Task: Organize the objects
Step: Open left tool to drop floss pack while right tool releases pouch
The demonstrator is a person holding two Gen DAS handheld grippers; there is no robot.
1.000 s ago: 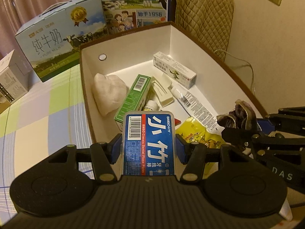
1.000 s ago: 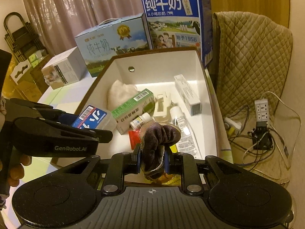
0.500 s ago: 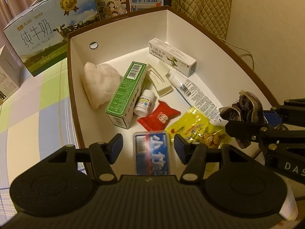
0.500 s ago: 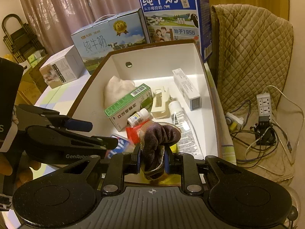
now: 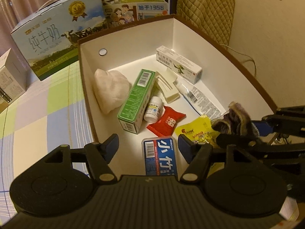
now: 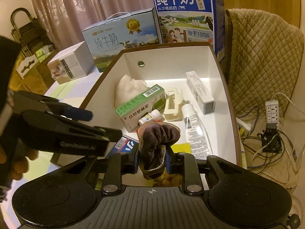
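Observation:
A white box with a brown rim point(image 5: 225, 49) point(image 6: 223, 66) holds several small items. A blue floss-pick case point(image 5: 160, 157) point(image 6: 124, 145) lies flat on its floor at the near end. Above it my left gripper point(image 5: 147, 146) point(image 6: 103, 123) stands open, with nothing between its fingers. My right gripper point(image 6: 151, 158) point(image 5: 246, 133) is shut on a dark brown sock point(image 6: 157, 143) point(image 5: 236, 122), held over the near right part of the box. Inside lie a green carton point(image 5: 137, 101), a white bottle point(image 5: 153, 110), a red sachet point(image 5: 165, 122), a yellow packet point(image 5: 196, 131) and a tube point(image 5: 198, 99).
A pale cloth bundle point(image 5: 109, 91), a white carton point(image 5: 178, 64) and a cream tray point(image 5: 166, 85) fill the far part of the box. Milk cartons point(image 5: 55, 34) point(image 6: 188, 13) stand behind it on a checked tablecloth point(image 5: 42, 110). At right are a quilted cover point(image 6: 265, 61) and power strips with cables point(image 6: 272, 118).
My left gripper opened and let go of the blue floss-pick case, which dropped onto the box floor. The right gripper kept hold of the sock and barely moved.

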